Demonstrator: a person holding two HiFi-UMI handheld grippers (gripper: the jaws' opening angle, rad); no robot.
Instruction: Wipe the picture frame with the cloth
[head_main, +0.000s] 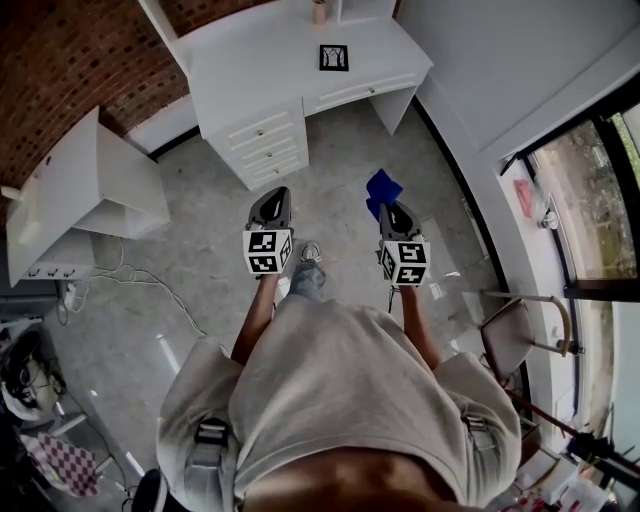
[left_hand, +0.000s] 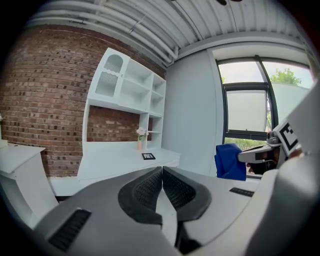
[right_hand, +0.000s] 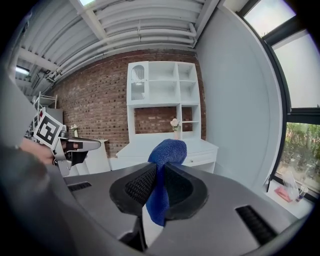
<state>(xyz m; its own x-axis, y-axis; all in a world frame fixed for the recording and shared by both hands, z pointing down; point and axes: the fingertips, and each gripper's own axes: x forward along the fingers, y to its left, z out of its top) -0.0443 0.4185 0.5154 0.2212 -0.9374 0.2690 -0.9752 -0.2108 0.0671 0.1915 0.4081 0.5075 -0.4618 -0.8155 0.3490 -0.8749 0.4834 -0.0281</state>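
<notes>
A small black picture frame (head_main: 334, 57) lies flat on the white desk (head_main: 260, 60) far ahead; in the left gripper view the frame (left_hand: 148, 156) shows tiny on the desktop. My right gripper (head_main: 388, 207) is shut on a blue cloth (head_main: 382, 188), which bunches up above the jaws (right_hand: 167, 152). My left gripper (head_main: 273, 200) is shut with nothing between its pads (left_hand: 150, 187). Both grippers hang over the floor, well short of the desk. The cloth (left_hand: 230, 161) also appears at the right of the left gripper view.
The desk has drawers (head_main: 265, 145) and a white shelf unit (left_hand: 127, 92) with a flower vase (left_hand: 140, 141) against a brick wall. Another white cabinet (head_main: 80, 190) stands left, with cables (head_main: 120, 275) on the floor. A window (head_main: 590, 190) and a chair (head_main: 520, 330) are right.
</notes>
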